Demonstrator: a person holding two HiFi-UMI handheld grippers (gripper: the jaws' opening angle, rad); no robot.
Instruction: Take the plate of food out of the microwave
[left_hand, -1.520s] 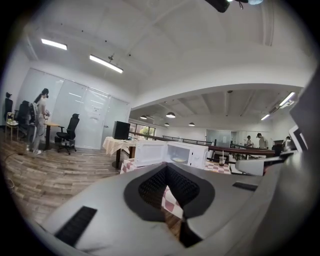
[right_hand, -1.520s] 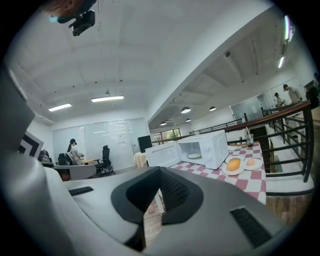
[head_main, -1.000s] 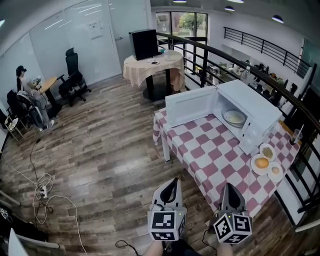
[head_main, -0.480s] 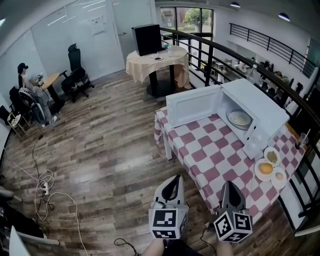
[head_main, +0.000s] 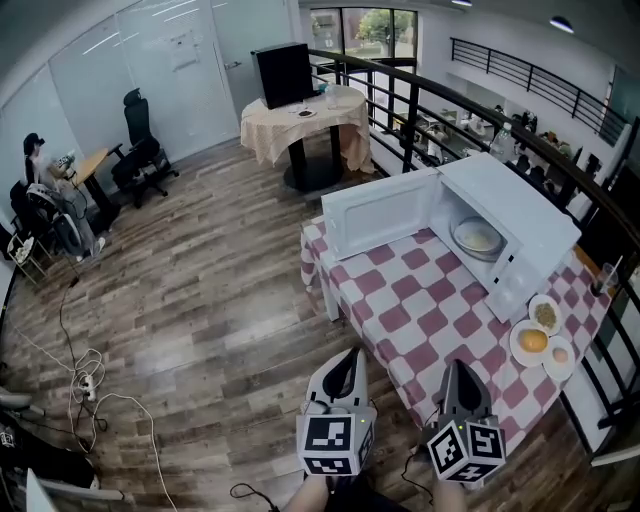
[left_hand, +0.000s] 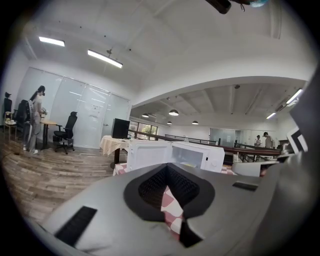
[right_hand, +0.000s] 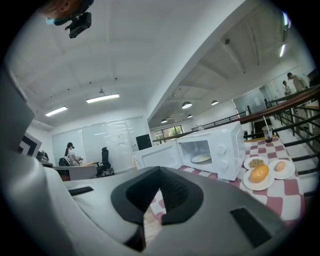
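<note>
- So, nearest first: the left gripper (head_main: 347, 365) and the right gripper (head_main: 455, 372) sit side by side at the bottom of the head view. Both have their jaws pressed fully together with nothing in them.
- Both are at the near end of the checked table (head_main: 400, 322), which has a red-and-white cloth, and they point roughly toward the microwave (head_main: 520, 225).
- At the right end of the cloth, three small dishes (head_main: 533, 342) of food sit just beside the microwave's front corner.
- Next up, the white microwave has its door (head_main: 380, 212) swung wide open to the left.
- The plate of food (head_main: 477, 237) is lying flat inside the cavity, well apart from both grippers.
- Way back there's a round table (head_main: 300, 125) with a black box (head_main: 283, 75) on it, an office chair (head_main: 140, 145) and a person (head_main: 40, 165) at far left.
</note>
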